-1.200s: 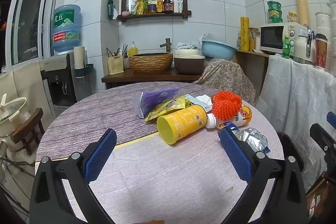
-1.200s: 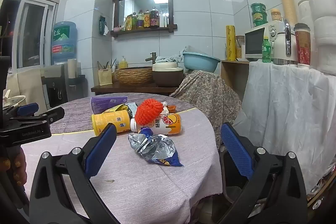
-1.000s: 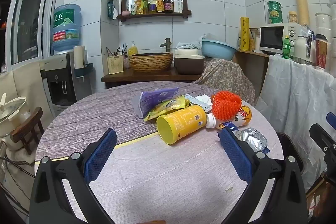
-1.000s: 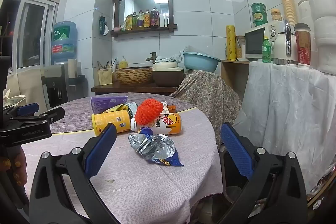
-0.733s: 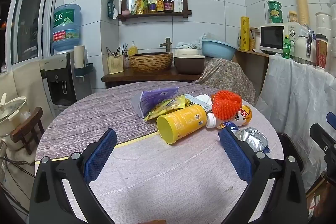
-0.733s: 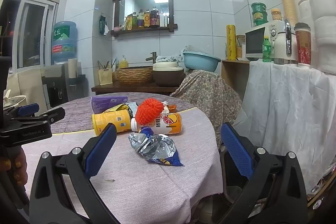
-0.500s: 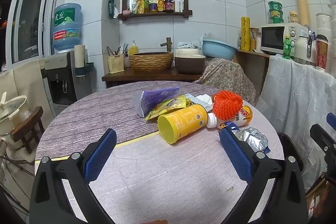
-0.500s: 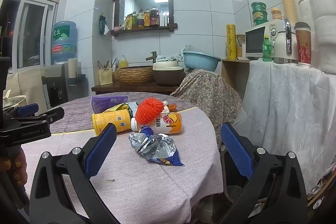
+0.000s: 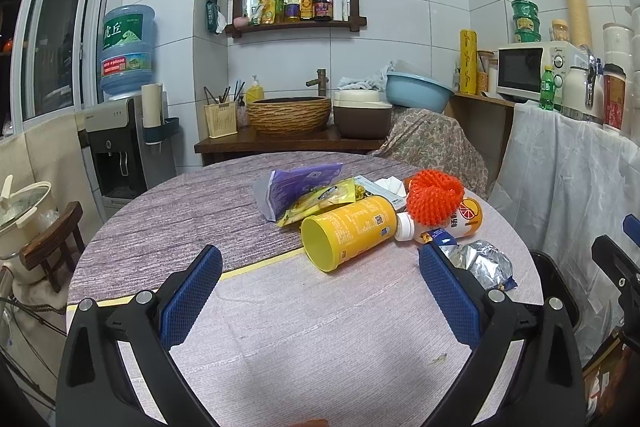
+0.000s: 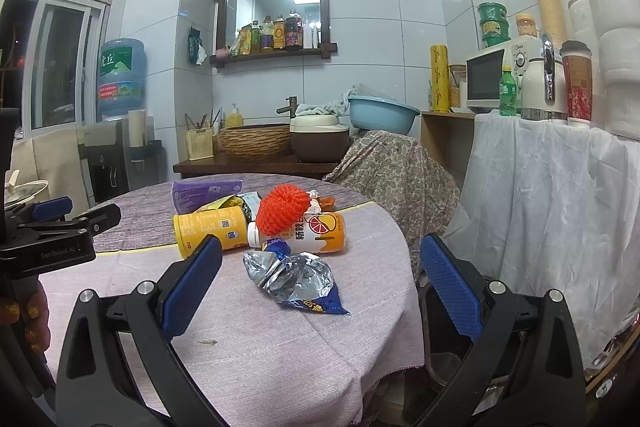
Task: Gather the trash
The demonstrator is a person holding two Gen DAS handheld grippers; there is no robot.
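Trash pile (image 9: pixel 360 211) unmoved; both grippers still open, hovering.

desk (image 9: pixel 280 327): round, covered by a pale cloth near and a purple-grey cloth far
yellow cup (image 9: pixel 348 231): laid on its side
orange bottle (image 10: pixel 308 231): laid flat beside it
foil wrapper (image 10: pixel 296 279): crumpled, near the edge
purple packet (image 9: pixel 298 183): at the back

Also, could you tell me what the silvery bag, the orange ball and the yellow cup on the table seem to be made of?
Silvery bag: crinkled metallised foil, shiny; its sharp creases glint.
Orange ball: looks like soft mesh or foam netting, matt, with an open knobbly weave; which one is unclear.
Yellow cup: smooth printed paper or thin plastic, slightly glossy; I cannot tell which.
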